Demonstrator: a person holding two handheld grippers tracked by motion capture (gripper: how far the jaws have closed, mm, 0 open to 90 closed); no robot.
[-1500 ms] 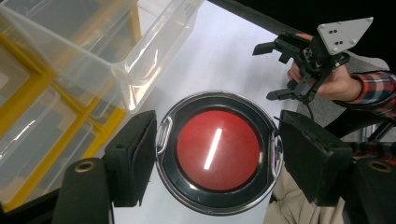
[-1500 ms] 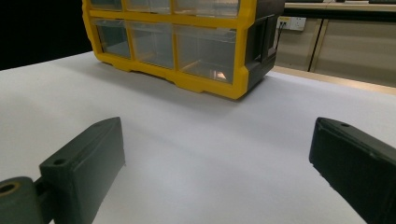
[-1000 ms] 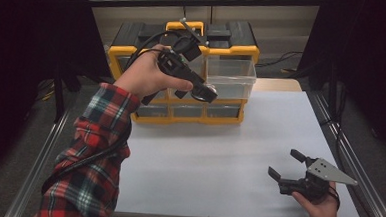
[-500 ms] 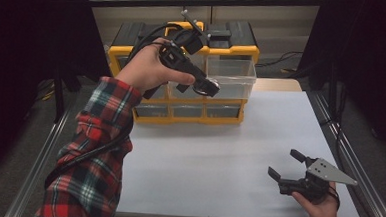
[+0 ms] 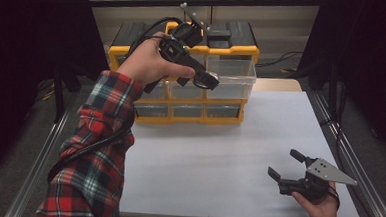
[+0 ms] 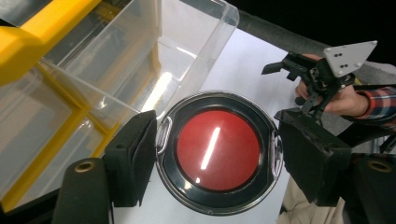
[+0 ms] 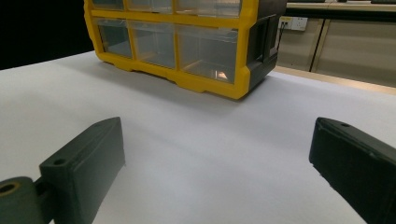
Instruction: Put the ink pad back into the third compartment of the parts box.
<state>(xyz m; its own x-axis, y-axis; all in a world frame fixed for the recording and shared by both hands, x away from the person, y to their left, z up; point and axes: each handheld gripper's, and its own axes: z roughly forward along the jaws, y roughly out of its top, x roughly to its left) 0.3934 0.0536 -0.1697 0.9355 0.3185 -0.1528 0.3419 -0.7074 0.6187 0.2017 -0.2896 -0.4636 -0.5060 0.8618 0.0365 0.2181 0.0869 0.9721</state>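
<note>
At the left, your left gripper (image 5: 202, 80) was raised in front of the yellow drawer organizer (image 5: 185, 78), pinching a round tin (image 6: 218, 151) by its rim. The left gripper view showed it best: a black-rimmed disc with a clear lid over a red inside, a jaw pad pressed on either side, and small clear tabs on the rim next to the pads. The tin hung just outside the open clear drawer (image 6: 187, 56) pulled out of the organizer's upper row.

I judged the tin light and stiff, but smooth plastic with a curved edge is slippery, and the lid looked as if it could pop if squeezed hard. Gripping straight across the widest part, as you did, seemed the safest hold; off-centre, it could have squirted out of the pads.

Further right, your right gripper (image 5: 287, 166) rested low at the near right of the white table (image 5: 218, 155), jaws spread wide with nothing between them, facing the organizer's lower drawers.

Several things stayed hard to read. In the high view your hand and the gripper body covered most of the tin, so its height over the drawer could not be judged. Whether the red was contents or a coloured base could not be told. The drawers' insides were blurred by glare on the clear plastic.
</note>
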